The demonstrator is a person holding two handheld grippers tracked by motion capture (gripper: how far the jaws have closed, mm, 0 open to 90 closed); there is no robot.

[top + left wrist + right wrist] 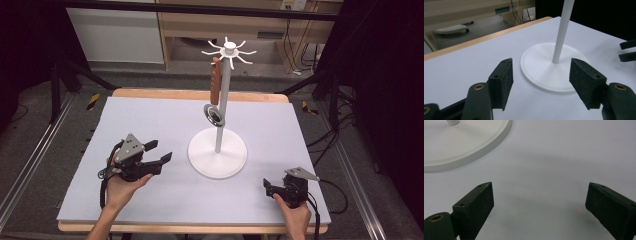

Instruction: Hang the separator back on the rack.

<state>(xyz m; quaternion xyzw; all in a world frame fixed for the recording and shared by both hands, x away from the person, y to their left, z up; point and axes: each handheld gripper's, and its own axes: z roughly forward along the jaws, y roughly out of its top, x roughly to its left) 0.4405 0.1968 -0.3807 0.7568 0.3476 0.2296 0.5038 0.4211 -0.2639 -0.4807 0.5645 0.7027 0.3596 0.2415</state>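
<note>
The strainer [215, 95] hangs by the top of its brown handle from one hook of the white rack [220, 115], its small metal bowl low beside the pole, above the round base. It looks light and stiff: a wooden handle that should give a dry, sure hold, and a thin metal bowl and rim that would be slick and might bend if squeezed hard. The best place to take it is judged to be the middle of the handle, across its flat sides, then lift until the top comes free of the hook; hanging loose, it will likely swing when touched.

The rack stands mid-worktop [150, 115] on a wide base, but its tall pole could tip under a sideways pull.

The left tongs [160, 152] rest low, just left of the base, spread wide and empty; the left gripper view looks between them at the base [541, 67] and pole. The right tongs [267, 186] sit near the front right corner, well apart from the rack, also spread and empty over bare worktop [554, 165].
</note>
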